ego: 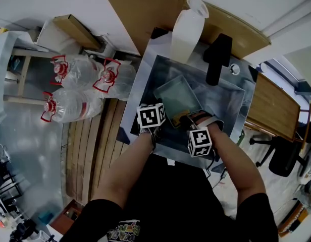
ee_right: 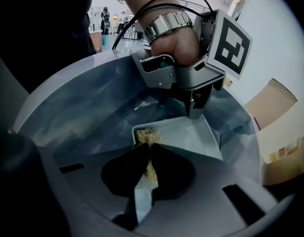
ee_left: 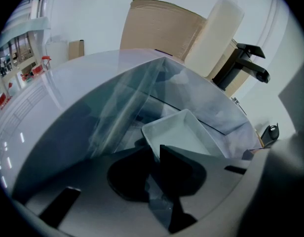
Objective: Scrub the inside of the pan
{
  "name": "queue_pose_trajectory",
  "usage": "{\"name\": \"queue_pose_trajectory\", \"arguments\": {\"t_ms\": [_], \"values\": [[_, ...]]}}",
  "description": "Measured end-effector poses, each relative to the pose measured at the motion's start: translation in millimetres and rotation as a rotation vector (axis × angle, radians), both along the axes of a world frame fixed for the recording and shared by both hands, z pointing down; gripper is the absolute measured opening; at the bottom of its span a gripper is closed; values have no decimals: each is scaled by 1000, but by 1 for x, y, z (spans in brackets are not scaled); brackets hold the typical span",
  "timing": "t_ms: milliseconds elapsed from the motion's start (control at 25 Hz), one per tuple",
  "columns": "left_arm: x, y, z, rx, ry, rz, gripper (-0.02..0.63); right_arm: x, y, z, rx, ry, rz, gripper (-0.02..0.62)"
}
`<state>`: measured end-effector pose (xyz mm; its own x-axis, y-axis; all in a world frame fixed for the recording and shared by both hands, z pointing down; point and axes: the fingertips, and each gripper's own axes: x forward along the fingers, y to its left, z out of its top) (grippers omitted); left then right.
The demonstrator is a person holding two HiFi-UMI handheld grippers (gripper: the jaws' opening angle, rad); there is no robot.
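the left arm and the right arm reach forward and down, close side by side. the left gripper has its jaws squeezed tight on the rim of the pan. the left hand wraps around its top. the right gripper sits just beside the left one, jaws pinched on a tan scrub sponge that sticks out past the tips.

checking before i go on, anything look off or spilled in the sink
Nothing spilled or damaged shows. The pan lies askew in the sink, its rim clamped by the left tongs; the right tongs hold a scrub pad inside it.
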<state>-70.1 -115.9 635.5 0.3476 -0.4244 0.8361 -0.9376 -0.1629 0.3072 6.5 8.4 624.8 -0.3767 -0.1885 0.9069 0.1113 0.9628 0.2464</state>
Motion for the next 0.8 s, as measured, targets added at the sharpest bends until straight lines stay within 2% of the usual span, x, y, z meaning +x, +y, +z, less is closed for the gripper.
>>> {"name": "queue_pose_trajectory", "arguments": {"t_ms": [440,800], "values": [[-1,0,0,-4,4,-5,66,-2,-1,1,13,5,24,32],[0,1,0,-9,8,-7,66,-15,-25,3,65,3,53,32]]}}
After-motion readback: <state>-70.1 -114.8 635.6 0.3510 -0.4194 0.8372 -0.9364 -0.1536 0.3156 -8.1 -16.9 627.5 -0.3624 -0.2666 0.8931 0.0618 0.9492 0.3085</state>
